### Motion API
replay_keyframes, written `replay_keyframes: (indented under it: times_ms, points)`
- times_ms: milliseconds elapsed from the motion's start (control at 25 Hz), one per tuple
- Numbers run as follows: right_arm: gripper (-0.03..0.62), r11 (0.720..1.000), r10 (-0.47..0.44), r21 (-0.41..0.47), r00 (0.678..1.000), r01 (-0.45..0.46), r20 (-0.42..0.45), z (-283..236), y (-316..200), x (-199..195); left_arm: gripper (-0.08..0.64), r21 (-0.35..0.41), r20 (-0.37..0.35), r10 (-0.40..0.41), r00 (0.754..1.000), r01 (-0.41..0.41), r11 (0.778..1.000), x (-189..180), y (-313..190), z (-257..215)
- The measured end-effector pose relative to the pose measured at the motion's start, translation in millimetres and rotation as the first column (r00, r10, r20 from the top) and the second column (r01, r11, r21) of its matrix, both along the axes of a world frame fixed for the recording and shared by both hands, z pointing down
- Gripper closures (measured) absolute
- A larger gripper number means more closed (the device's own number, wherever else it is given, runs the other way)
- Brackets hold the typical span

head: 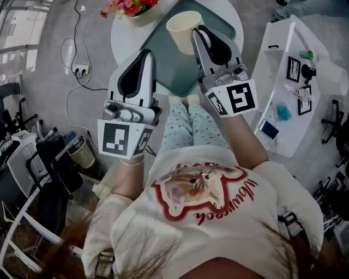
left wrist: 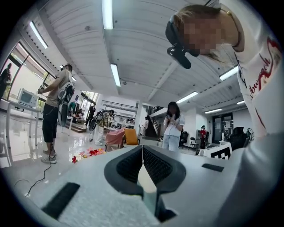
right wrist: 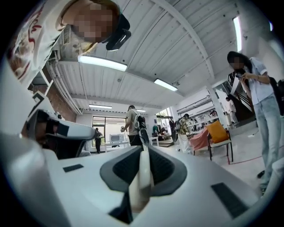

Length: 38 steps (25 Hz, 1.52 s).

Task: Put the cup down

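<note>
Closest to us is our own white T-shirt (head: 202, 218) with its cat print. Past it our legs in star-patterned trousers (head: 191, 125) run up to the near edge of the green tray (head: 163, 65). That tray lies on a round white table (head: 232, 19), and we place everything else by the tray.

Our right gripper (head: 195, 31) reaches over the tray's far right part, with its marker cube on the near side. Its jaws stand only a little apart and are closed on the cream paper cup (head: 182, 30). The right gripper view shows the thin cup wall pinched between the two black pads. The cup is upright over the far end of the tray, its open mouth toward us, and we see nothing inside it. Whether its base touches the tray we cannot tell.

Our left gripper (head: 146, 53) hangs over the tray's left edge and points the same way as the right one. Its jaws meet tip to tip, and nothing is gripped between them.

Beyond the tray's far left corner sits a pot of red and pink flowers (head: 131, 8). Left of the tray, a power strip (head: 80, 69) lies on the grey floor (head: 43, 82). Right of the tray stands a white side table (head: 272, 65) with small items on it. Well away from the tray, a person in a white top (left wrist: 172, 126) stands in the hall.
</note>
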State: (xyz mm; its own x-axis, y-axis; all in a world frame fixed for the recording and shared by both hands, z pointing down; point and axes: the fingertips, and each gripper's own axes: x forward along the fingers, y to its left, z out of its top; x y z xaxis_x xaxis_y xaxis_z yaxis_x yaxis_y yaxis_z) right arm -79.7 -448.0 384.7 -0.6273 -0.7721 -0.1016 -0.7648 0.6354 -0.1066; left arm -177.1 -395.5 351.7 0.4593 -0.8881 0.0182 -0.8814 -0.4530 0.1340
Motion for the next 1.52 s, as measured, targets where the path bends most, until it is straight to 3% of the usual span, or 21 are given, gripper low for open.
replay_keyframes:
  times_ms: [240, 680, 1520]
  points:
    - [0.529, 0.997, 0.014, -0.073, 1.000, -0.015, -0.016, 61, -22, -9, 0.542, -0.042, 0.003, -0.014, 1.000, 0.014, 0.999, -4, 6, 23]
    - [0.529, 0.994, 0.039, -0.098, 0.999, -0.041, -0.019, 105, -50, -24, 0.543, -0.072, 0.010, -0.040, 0.999, 0.041, 0.997, -13, 11, 43]
    - [0.529, 0.995, 0.056, -0.080, 0.994, -0.064, -0.096, 113, -3, -16, 0.543, -0.082, -0.020, -0.001, 1.000, -0.001, 0.997, -1, 9, 54]
